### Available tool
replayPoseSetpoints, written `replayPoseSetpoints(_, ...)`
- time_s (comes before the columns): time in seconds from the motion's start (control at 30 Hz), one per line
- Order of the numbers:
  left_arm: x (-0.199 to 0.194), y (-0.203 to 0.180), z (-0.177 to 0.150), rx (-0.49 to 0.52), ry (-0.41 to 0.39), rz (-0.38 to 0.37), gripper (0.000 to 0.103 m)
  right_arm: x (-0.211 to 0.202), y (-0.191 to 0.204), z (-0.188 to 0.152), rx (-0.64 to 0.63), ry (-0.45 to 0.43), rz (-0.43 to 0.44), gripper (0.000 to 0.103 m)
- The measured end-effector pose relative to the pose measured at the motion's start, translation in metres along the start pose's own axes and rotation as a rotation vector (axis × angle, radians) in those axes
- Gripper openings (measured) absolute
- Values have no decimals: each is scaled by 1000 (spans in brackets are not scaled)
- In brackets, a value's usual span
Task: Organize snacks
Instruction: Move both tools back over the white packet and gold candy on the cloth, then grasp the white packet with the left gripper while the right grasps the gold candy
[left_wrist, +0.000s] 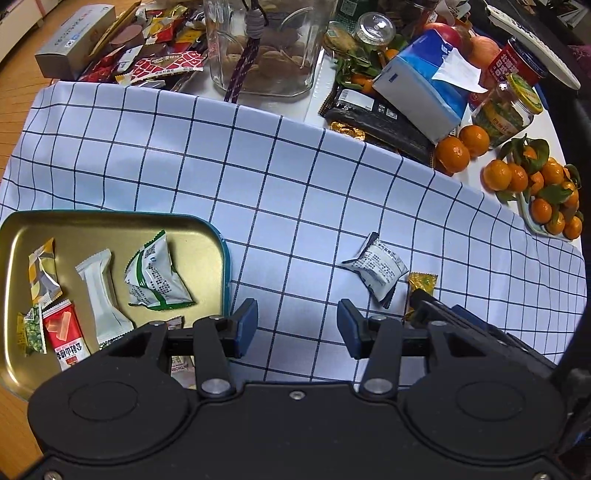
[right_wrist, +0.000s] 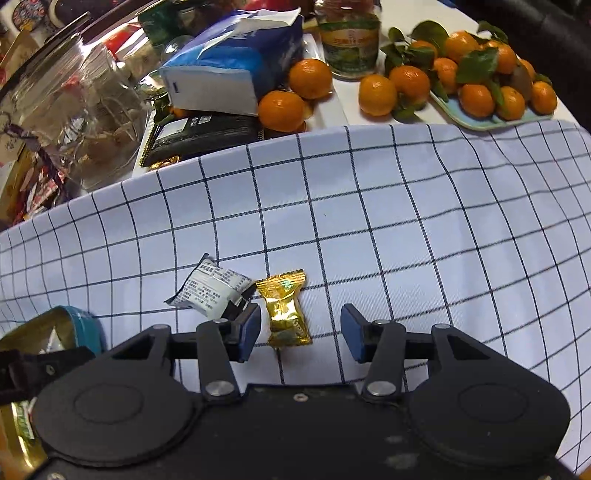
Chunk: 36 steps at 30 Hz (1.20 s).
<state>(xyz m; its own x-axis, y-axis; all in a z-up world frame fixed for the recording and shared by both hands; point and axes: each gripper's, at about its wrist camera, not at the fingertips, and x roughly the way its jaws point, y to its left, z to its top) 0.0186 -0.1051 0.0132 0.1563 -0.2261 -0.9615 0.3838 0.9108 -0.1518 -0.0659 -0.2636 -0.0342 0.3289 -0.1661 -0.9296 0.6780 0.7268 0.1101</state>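
Note:
A gold-lined tin tray (left_wrist: 110, 225) with a teal rim lies at the left on the checked cloth (left_wrist: 258, 184) and holds several wrapped snacks. A white snack packet (left_wrist: 376, 267) and a gold candy (right_wrist: 286, 310) lie loose on the cloth. My left gripper (left_wrist: 297, 328) is open over bare cloth beside the tray's right rim, nothing between its fingers. My right gripper (right_wrist: 299, 328) is open; the gold candy lies between its fingers, close to the left pad, not pinched. The white packet (right_wrist: 212, 288) sits just left of that pad. The right gripper's black fingers (left_wrist: 436, 310) cover part of the gold candy (left_wrist: 423, 282).
Behind the cloth stand a large glass jar (left_wrist: 266, 48), a blue tissue pack (left_wrist: 421, 85), a black packet (left_wrist: 373, 118), a green-labelled jar (left_wrist: 506, 110), loose tangerines (left_wrist: 461, 147) and a plate of tangerines (left_wrist: 543, 199). A heap of snack wrappers (left_wrist: 155, 55) lies far left.

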Motion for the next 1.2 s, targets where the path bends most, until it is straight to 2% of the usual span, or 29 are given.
replayPoseSetpoints(0.1, 1, -2, -1, 8, 6, -5, 55, 6, 4, -1, -23, -1, -8, 50)
replayPoseSetpoints(0.23, 2, -2, -1, 11, 8, -3, 55, 12, 3, -2, -8, 13, -13, 41)
replayPoseSetpoints(0.3, 2, -2, -1, 8, 9, -3, 55, 12, 3, -2, -16, 26, 5, 28)
replayPoseSetpoints(0.37, 3, -2, -1, 7, 11, -2, 55, 12, 1, -3, -14, 31, 2, 22)
replayPoseSetpoints(0.63, 10, -9, -2, 16, 26, 8, 55, 5, -19, -10, -17, 62, -7, 22)
replayPoseSetpoints(0.9, 19, -21, -3, 40, 42, 12, 55, -5, -42, -25, -75, 73, -13, 21)
replayPoseSetpoints(1.07, 25, -27, 1, 20, 48, -42, 55, -11, -56, -32, -86, 89, -9, 21)
replayPoseSetpoints(1.2, 26, -36, 7, -30, -10, -77, 55, -14, -64, -36, -80, 103, 5, 22)
